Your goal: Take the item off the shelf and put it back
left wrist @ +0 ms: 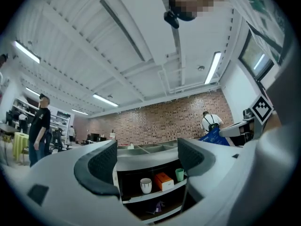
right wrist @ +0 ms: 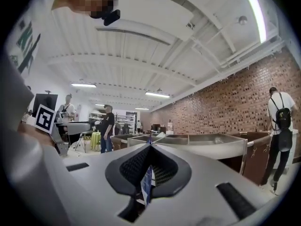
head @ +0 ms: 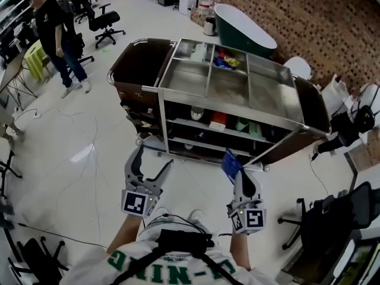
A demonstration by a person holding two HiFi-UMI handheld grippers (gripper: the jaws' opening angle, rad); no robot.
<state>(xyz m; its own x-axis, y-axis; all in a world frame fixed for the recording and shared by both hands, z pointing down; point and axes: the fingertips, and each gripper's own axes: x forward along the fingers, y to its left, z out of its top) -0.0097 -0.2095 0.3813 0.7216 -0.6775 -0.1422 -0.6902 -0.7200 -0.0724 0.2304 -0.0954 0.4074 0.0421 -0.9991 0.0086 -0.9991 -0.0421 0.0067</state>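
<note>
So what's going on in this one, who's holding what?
A person stands in front of a steel cart with a gripper in each hand. The right gripper is shut on a flat blue packet, held up in the air short of the cart. The left gripper is open and empty. A white cup, an orange box and a green cup sit on a cart shelf. The packet isn't on any shelf yet.
</note>
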